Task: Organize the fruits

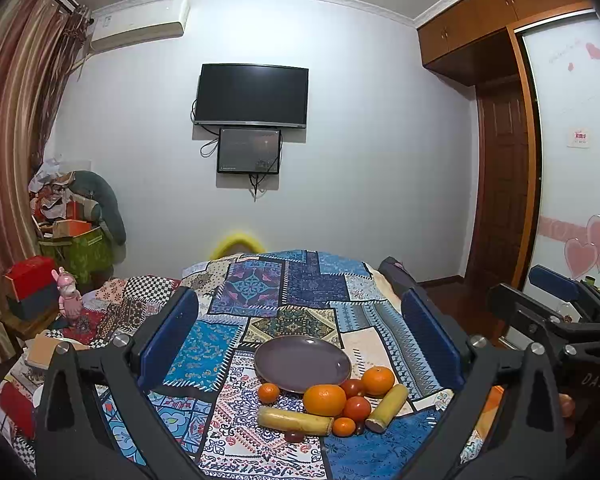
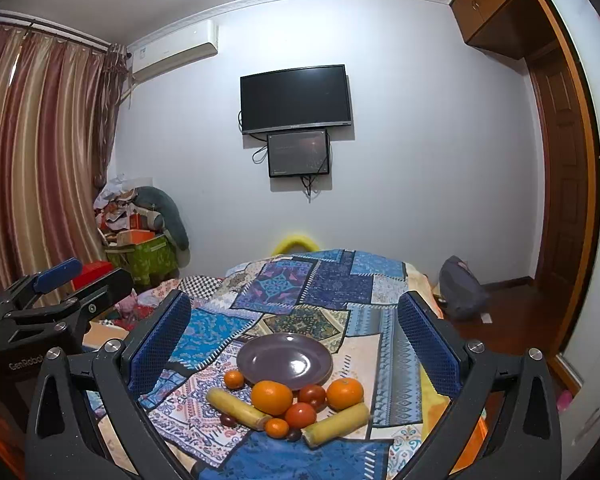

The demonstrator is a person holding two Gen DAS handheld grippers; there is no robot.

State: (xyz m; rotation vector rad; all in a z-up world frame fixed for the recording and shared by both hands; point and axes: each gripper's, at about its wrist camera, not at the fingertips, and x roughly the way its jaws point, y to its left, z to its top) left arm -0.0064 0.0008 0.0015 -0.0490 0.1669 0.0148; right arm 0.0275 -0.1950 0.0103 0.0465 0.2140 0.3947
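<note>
An empty purple plate (image 1: 302,362) (image 2: 285,358) lies on a patchwork cloth. In front of it sits a cluster of fruit: a large orange (image 1: 324,400) (image 2: 271,397), a second orange (image 1: 377,380) (image 2: 344,393), small tangerines (image 1: 268,393) (image 2: 234,379), red tomatoes (image 1: 357,408) (image 2: 300,415), two yellow sugarcane pieces (image 1: 294,421) (image 2: 336,424) and dark grapes (image 1: 294,436). My left gripper (image 1: 300,344) is open and empty, held above and short of the fruit. My right gripper (image 2: 294,344) is open and empty beside it.
The patchwork cloth (image 1: 260,292) covers a bed or table. A cluttered side table with a pink toy (image 1: 69,294) and boxes stands at left. A grey bag (image 2: 460,288) lies on the floor at right. A TV (image 1: 252,94) hangs on the far wall.
</note>
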